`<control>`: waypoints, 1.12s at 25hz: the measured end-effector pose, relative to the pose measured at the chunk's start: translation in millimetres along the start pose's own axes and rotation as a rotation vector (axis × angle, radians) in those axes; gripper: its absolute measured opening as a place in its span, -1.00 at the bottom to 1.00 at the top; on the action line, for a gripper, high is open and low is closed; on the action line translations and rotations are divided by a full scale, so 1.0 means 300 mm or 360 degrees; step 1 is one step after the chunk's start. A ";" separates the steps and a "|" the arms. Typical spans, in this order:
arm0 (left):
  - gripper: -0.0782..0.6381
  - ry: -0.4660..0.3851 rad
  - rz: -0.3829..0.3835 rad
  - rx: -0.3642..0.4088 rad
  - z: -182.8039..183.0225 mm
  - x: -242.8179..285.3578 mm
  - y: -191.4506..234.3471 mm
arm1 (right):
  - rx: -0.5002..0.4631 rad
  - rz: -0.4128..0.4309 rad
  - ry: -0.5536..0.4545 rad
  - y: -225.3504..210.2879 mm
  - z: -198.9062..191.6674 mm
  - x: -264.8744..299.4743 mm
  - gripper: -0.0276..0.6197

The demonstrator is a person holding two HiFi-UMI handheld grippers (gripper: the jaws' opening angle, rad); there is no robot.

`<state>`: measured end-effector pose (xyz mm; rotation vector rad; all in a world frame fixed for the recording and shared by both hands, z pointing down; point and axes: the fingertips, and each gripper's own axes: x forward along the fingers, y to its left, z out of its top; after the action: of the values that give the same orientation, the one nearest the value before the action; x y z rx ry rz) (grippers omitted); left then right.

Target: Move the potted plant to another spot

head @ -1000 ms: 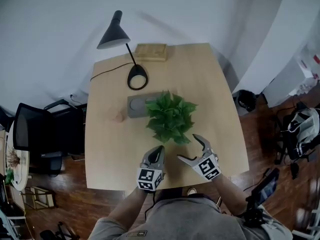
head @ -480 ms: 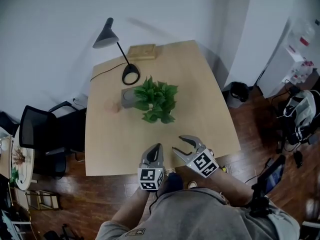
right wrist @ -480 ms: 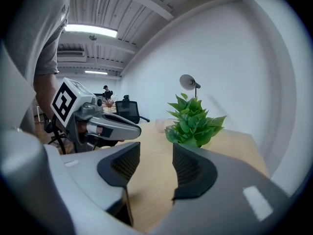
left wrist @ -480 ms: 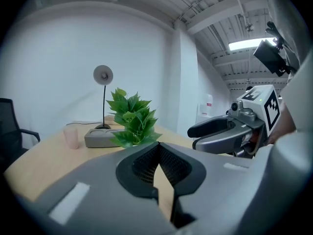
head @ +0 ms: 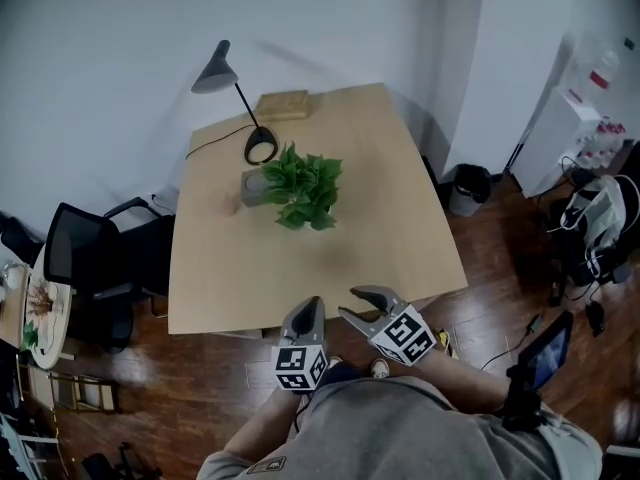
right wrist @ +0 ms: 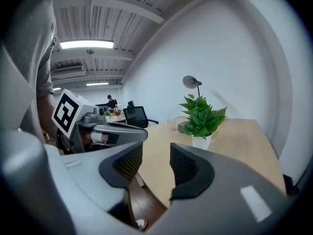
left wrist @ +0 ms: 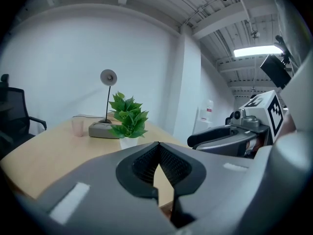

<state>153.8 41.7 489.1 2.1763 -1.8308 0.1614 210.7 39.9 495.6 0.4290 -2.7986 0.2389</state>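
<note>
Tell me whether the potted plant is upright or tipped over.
Upright: the potted plant stands with its base flat on the table, leaves rising straight above it.

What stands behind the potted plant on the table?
A flat grey box, partly covered by the potted plant leaves, and a black desk lamp further back.

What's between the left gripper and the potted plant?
Only bare tabletop lies between the left gripper and the potted plant; the head view shows it.
</note>
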 end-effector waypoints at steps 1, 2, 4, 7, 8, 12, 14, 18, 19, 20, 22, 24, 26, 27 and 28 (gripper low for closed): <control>-0.80 -0.0004 -0.0010 -0.0003 0.003 -0.009 -0.011 | 0.0019 0.0003 0.0000 0.016 -0.003 -0.006 -0.36; -0.80 -0.0011 -0.0020 -0.0002 0.010 -0.012 -0.020 | 0.0029 0.0003 0.0000 0.026 -0.002 -0.010 -0.37; -0.80 -0.0028 -0.0043 0.0006 0.029 -0.007 -0.035 | 0.0032 -0.0002 0.0001 0.030 0.010 -0.010 -0.41; -0.80 -0.0032 -0.0091 0.0019 0.056 -0.003 -0.064 | 0.0038 -0.0023 0.0002 0.037 0.034 -0.022 -0.47; -0.80 -0.0030 -0.0106 0.0023 0.061 -0.007 -0.071 | 0.0040 -0.0036 -0.0001 0.042 0.039 -0.027 -0.51; -0.80 -0.0002 -0.0132 0.0022 0.062 -0.022 -0.066 | 0.0078 -0.0097 0.0007 0.050 0.035 -0.029 -0.63; -0.80 0.0006 -0.0138 0.0031 0.059 -0.030 -0.063 | 0.0088 -0.0116 0.0006 0.054 0.031 -0.032 -0.72; -0.80 0.0024 -0.0142 0.0027 0.037 -0.051 -0.060 | 0.0142 -0.0147 0.0016 0.069 0.006 -0.046 -0.89; -0.80 0.0026 -0.0144 0.0022 0.034 -0.056 -0.058 | 0.0154 -0.0155 0.0023 0.072 -0.001 -0.048 -0.90; -0.80 0.0025 -0.0145 0.0015 0.034 -0.060 -0.054 | 0.0161 -0.0161 0.0030 0.073 -0.004 -0.047 -0.90; -0.80 0.0020 -0.0146 0.0002 0.036 -0.070 -0.043 | 0.0158 -0.0169 0.0041 0.079 -0.004 -0.040 -0.90; -0.80 0.0020 -0.0143 -0.0010 0.031 -0.086 -0.034 | 0.0153 -0.0174 0.0049 0.091 -0.004 -0.036 -0.90; -0.80 0.0022 -0.0147 -0.0013 0.028 -0.098 -0.034 | 0.0156 -0.0180 0.0052 0.102 -0.003 -0.037 -0.90; -0.80 0.0022 -0.0151 -0.0011 0.030 -0.102 -0.034 | 0.0160 -0.0183 0.0051 0.106 -0.001 -0.038 -0.90; -0.80 0.0018 -0.0155 -0.0010 0.033 -0.105 -0.031 | 0.0161 -0.0188 0.0047 0.107 0.004 -0.038 -0.90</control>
<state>156.1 69.9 469.6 2.2496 -1.7128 0.1471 210.5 73.0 487.2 0.6069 -2.7289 0.3580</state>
